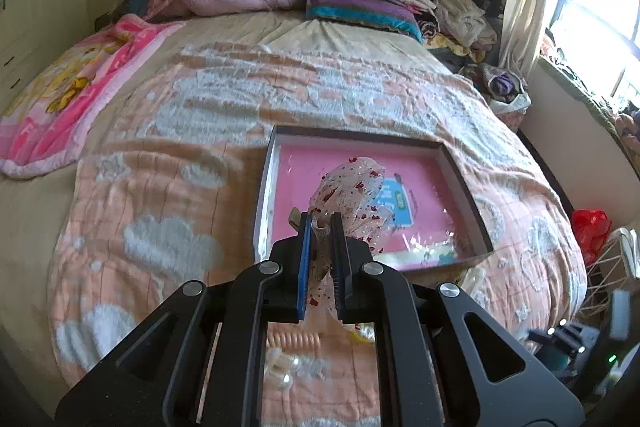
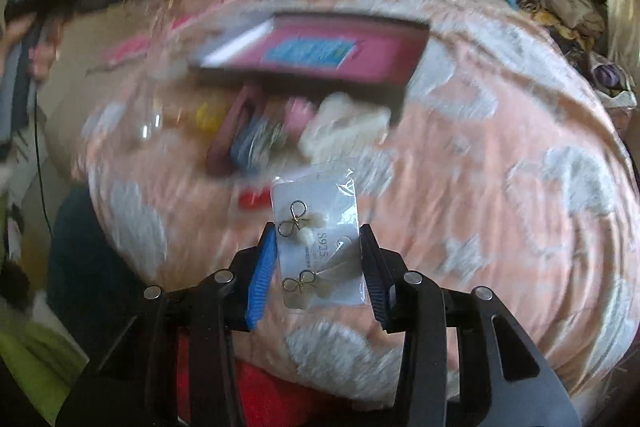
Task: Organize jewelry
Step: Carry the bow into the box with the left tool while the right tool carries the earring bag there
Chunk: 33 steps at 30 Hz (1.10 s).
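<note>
Two grippers show, one per view. The left gripper (image 1: 321, 223) has its jaws closed on a sheer hair bow (image 1: 352, 195) w/ red spots; the bow's long axis runs from the pads toward far right, over the near left part of the pink-lined box (image 1: 464, 179) on the bed quilt (image 1: 200, 131). The right gripper (image 2: 318, 239) has jaws partly apart, w/ an earring card (image 2: 320, 247) in clear sleeve between them. The card's long axis points away along the fingers, approx. straight, far end tilted a bit right. Its edges lie at both pads, so it looks gripped by the sides. Two loop earrings sit on the card, one nearer, one farther. More items (image 2: 256, 135) lie blurred on the quilt near the box.
</note>
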### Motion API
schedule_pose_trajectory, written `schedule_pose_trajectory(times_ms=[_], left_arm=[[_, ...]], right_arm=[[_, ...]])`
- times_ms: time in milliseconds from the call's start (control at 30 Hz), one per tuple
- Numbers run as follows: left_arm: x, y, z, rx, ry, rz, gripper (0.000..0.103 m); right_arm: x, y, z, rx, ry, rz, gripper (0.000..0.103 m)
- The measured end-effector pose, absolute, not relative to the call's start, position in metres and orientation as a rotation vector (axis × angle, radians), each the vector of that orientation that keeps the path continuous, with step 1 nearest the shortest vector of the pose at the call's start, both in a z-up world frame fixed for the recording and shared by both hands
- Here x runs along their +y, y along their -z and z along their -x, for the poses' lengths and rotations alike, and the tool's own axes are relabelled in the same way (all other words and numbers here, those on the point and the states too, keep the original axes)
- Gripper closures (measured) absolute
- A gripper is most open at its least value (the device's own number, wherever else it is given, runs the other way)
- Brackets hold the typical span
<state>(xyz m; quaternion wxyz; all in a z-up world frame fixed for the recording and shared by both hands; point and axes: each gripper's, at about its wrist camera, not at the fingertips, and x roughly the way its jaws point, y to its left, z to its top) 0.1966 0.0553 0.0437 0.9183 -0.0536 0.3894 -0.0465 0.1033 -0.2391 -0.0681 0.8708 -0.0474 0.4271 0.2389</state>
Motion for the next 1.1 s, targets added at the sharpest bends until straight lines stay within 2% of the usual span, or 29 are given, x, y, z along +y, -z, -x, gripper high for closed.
schedule_pose_trajectory(times_ms=[333, 533, 767, 1100], left_arm=[[0.053, -0.056, -0.223, 0.768, 0.107, 0.126, 0.099], [0.047, -0.053, -0.243, 0.759, 0.121, 0.157, 0.099], [0.039, -0.030, -0.270, 0.794, 0.116, 0.156, 0.099], [0.046, 0.010, -0.290, 0.869, 0.095, 0.148, 0.097]], right_arm=[[-0.248, -0.015, -0.160, 0.733, -0.478, -0.003, 0.063], [-0.240, -0.042, -0.192, 0.696, -0.451, 0.000, 0.063], [-0.228, -0.043, -0.229, 0.719, -0.440, -0.032, 0.063], [-0.207, -0.006, -0.276, 0.819, -0.422, -0.049, 0.063]])
